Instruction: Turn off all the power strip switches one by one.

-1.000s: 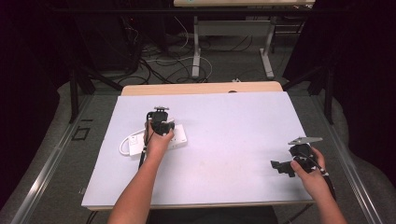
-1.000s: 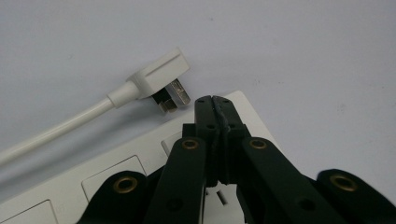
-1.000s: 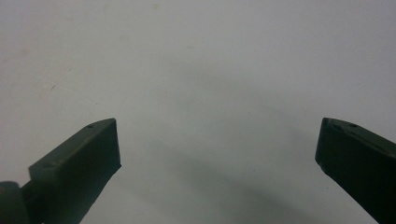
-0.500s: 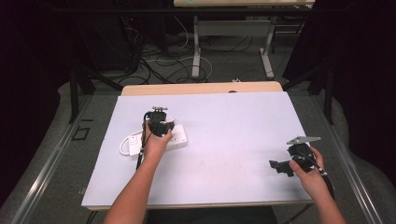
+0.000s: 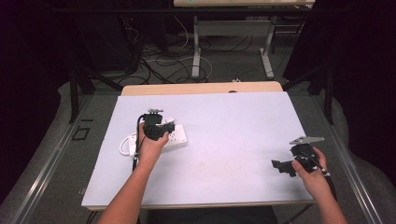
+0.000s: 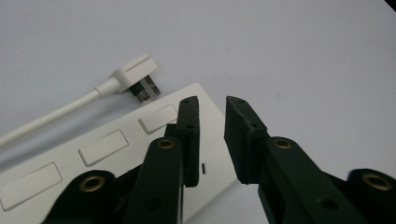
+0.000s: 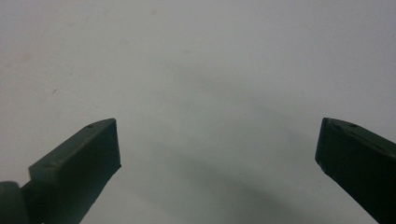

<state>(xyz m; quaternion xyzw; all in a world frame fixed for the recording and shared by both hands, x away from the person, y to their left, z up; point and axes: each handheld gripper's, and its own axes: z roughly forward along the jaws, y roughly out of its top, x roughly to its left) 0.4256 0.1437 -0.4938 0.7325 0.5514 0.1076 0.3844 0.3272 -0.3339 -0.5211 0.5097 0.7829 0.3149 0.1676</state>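
Hovering over the white power strip (image 6: 116, 154) near the table's (image 5: 233, 121) left side, the left gripper (image 6: 212, 105) is sitting with jaws narrowly apart, pinching nothing. The strip's plug (image 6: 135, 77) is lying just beside it, while the right gripper (image 7: 217, 144) is hanging wide open over bare tabletop, well apart.

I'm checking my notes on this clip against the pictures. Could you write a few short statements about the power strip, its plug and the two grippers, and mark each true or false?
1. The white plastic power strip lies flat on the white table. True.
2. The white angled plug is pushed into one of its sockets. False: it lies loose on the table beside the strip's end.
3. The left gripper is over the strip with a narrow gap between its jaws. True.
4. The right gripper is clamped on the cable. False: its jaws stand wide apart over bare table.
5. Both grippers are over the strip. False: the right one is near the table's right edge.
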